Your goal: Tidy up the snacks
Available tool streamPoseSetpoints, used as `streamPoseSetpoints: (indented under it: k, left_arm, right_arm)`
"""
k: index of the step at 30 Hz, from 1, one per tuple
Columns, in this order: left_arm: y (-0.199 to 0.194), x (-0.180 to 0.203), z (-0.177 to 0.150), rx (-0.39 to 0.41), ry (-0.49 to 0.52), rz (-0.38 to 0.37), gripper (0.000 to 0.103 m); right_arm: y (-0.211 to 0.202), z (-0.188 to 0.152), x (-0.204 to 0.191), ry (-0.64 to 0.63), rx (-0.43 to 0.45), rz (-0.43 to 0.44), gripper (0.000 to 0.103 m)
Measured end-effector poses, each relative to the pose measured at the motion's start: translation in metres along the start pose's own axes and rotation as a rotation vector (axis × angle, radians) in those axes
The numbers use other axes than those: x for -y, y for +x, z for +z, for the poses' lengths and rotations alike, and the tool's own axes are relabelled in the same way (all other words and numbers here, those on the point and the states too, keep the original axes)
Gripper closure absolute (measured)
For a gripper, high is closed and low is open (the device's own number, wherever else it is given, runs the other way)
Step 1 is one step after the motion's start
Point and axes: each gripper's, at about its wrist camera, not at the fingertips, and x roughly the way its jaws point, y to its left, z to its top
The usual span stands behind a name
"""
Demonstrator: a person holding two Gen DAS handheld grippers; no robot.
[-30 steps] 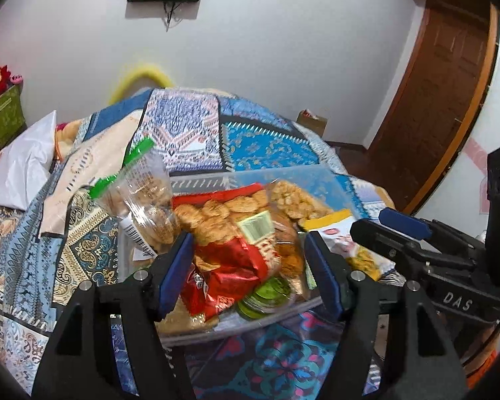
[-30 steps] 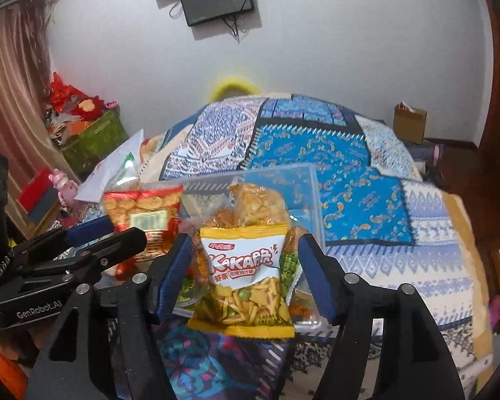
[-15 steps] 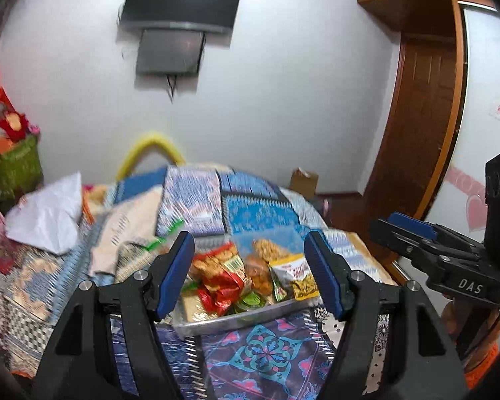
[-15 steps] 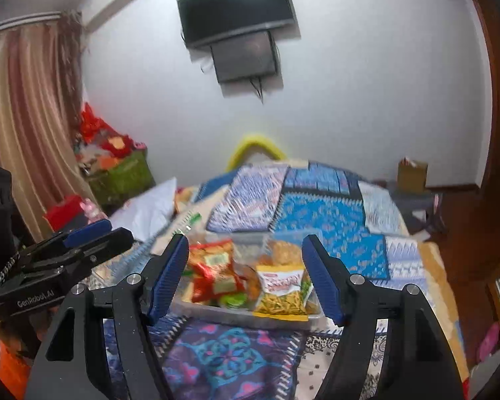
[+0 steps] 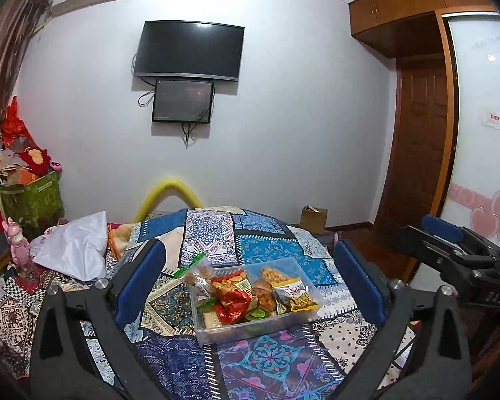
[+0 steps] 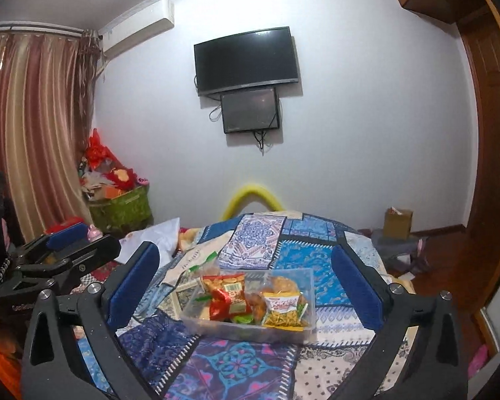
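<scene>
Change since a second ago: both grippers have pulled well back and up; the snack packets that filled each view are now small, with the wall TV (image 5: 188, 50) showing.
Left gripper (image 5: 246, 280): jaws spread wide, holding nothing, hovering well short of the bin.
Right gripper (image 6: 245, 281): likewise wide open and empty (the retreat looks like hands clearing off finished work).
Clear plastic bin (image 5: 303, 311): on the patchwork bedspread (image 5: 270, 250), holding the snacks so they stay gathered.
Red cracker bag (image 5: 231, 295): upright in the bin's left half, leaning on its neighbours.
Yellow chip packet (image 6: 285, 310): propped at the bin's right end, label facing out.
Green-tied clear bag (image 5: 196, 271): at the bin's far left corner, sticking above the rim; whether it sits fully inside I cannot tell.
Progress: judging by the filled bin, sorting seems nearly done.
</scene>
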Motion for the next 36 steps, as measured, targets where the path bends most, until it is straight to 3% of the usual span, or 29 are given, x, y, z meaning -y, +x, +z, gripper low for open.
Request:
streamPoseSetpoints:
  k: [36]
  left_arm:
    - [-0.005, 0.001, -0.004, -0.011, -0.005, 0.0, 0.001]
  right_arm:
    - [-0.01, -0.012, -0.001, 0.013, -0.016, 0.01, 0.0]
